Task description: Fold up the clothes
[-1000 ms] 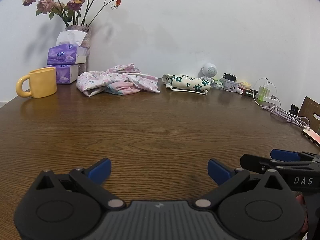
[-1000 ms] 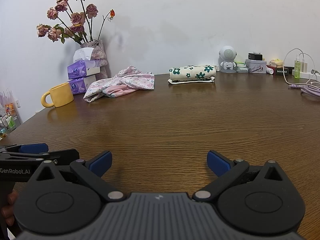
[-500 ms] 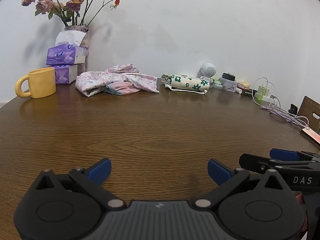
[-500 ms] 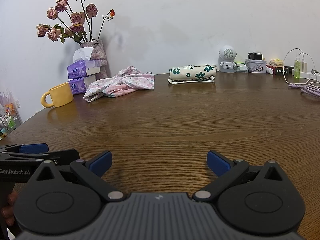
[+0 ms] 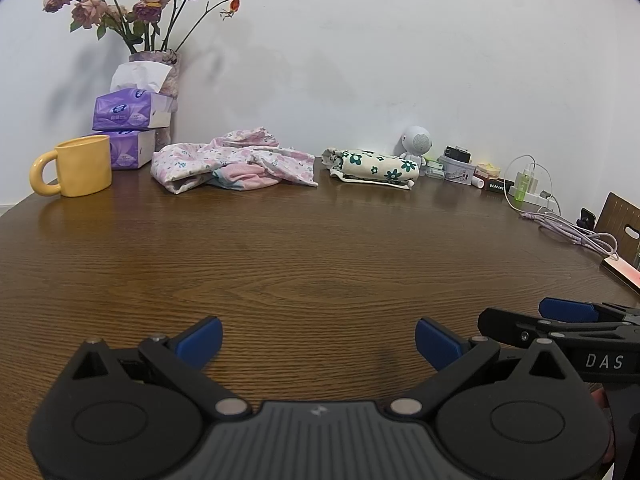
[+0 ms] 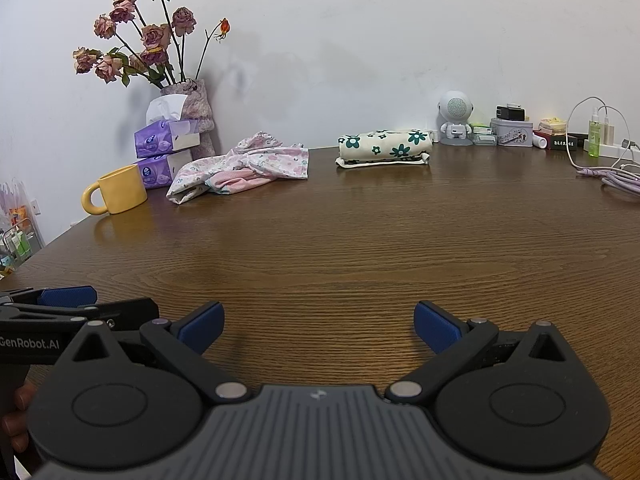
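Both hand-held grippers, left (image 5: pixel 318 338) and right (image 6: pixel 316 326), hover spread and empty over bare tabletop (image 5: pixel 320 248); only the right view shows a shelf rack (image 6: pixel 16 240); crumpled clothes (image 5: pixel 234 166) unchanged.

Yellow mug (image 5: pixel 76 166) far left on wooden table (image 5: pixel 320 248). Two purple tissue boxes (image 5: pixel 128 114) stacked beside it, vase of dried roses (image 6: pixel 188 116) behind. Small white robot figure (image 6: pixel 455 118) against wall; cables (image 5: pixel 576 232) trailing right.

Lay crumpled as a pink floral garment (image 5: pixel 236 162) at the far side of the table (image 5: pixel 304 248); sat folded beside it, apart, as a cream green-flowered garment (image 5: pixel 374 166).
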Available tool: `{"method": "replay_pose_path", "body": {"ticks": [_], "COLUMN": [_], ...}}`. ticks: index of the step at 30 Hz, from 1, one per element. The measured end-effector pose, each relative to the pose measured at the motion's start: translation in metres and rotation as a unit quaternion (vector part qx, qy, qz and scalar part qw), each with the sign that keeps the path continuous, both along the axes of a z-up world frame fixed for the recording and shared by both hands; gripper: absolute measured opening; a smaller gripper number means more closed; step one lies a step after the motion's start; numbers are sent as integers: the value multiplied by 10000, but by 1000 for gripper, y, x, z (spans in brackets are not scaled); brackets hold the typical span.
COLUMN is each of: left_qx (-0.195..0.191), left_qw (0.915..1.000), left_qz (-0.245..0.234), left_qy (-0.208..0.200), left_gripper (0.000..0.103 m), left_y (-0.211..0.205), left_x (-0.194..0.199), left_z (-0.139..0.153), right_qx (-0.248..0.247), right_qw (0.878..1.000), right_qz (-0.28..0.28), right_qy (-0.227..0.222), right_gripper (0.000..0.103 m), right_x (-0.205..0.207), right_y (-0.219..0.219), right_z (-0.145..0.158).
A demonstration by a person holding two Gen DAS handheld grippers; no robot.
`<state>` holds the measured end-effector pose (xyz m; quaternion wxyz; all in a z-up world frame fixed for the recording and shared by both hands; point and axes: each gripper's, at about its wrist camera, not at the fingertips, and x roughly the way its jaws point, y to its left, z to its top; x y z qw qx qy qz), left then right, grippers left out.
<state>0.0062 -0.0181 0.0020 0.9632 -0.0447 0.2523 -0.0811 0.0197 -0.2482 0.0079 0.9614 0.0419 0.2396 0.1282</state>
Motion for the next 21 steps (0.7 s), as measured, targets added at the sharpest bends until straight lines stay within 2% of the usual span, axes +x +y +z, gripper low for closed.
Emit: {"method": "replay_pose_path", "body": {"ticks": [21], "left_qx": [-10], "left_qw": [10000], "left_qz": [19], "left_qy": [-16], "left_gripper": [103], "left_y": [1], "left_x": [-1], "left_z": [-1], "right_qx": [-13], "right_qw": [10000], "right_qz": [4], "right_qy": [-27], "right_gripper": [103], "right_x": [-1], "right_y": [0], "right_z": [0]}}
